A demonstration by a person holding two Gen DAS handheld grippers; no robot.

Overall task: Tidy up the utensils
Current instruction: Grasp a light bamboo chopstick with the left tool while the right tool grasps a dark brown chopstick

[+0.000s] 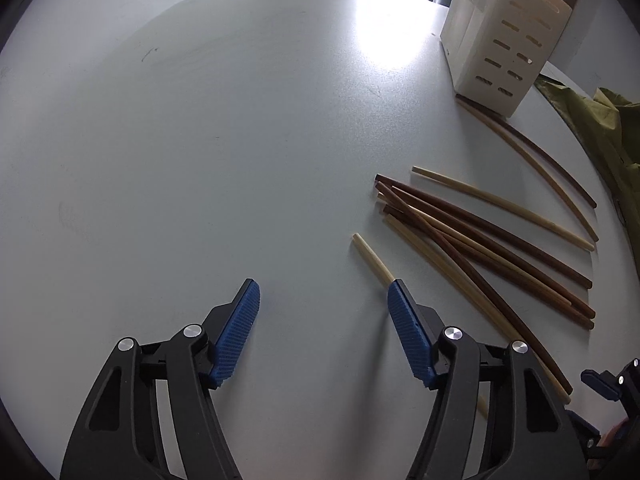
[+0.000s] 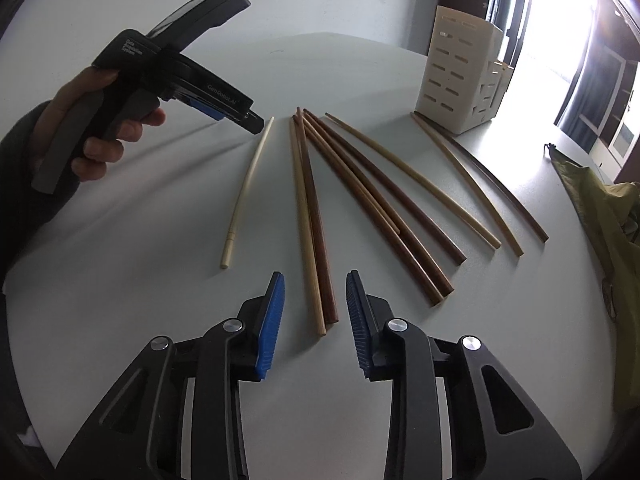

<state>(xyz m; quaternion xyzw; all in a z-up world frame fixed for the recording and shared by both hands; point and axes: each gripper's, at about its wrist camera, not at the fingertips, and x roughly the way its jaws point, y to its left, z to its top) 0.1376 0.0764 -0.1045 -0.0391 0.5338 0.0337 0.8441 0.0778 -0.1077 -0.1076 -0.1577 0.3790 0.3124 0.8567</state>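
The right gripper (image 2: 315, 316) hangs over the white surface (image 2: 140, 240), jaws apart and empty, bracketing the near ends of a light and a dark chopstick pair (image 2: 314, 240). More chopsticks (image 2: 384, 208) fan toward a slotted cream holder (image 2: 456, 76). At left, a hand (image 2: 92, 132) holds the left gripper (image 2: 180, 76) above a pale chopstick (image 2: 248, 188).

Left wrist view: the table (image 1: 180, 140) is seen from close above, looking forward; chopsticks (image 1: 480, 236) occupy the right of the frame, the slotted holder (image 1: 504, 40) the upper right. Right wrist view: the same chopsticks (image 2: 360, 200) are centred, the holder (image 2: 460, 72) upper right. Both are shared.
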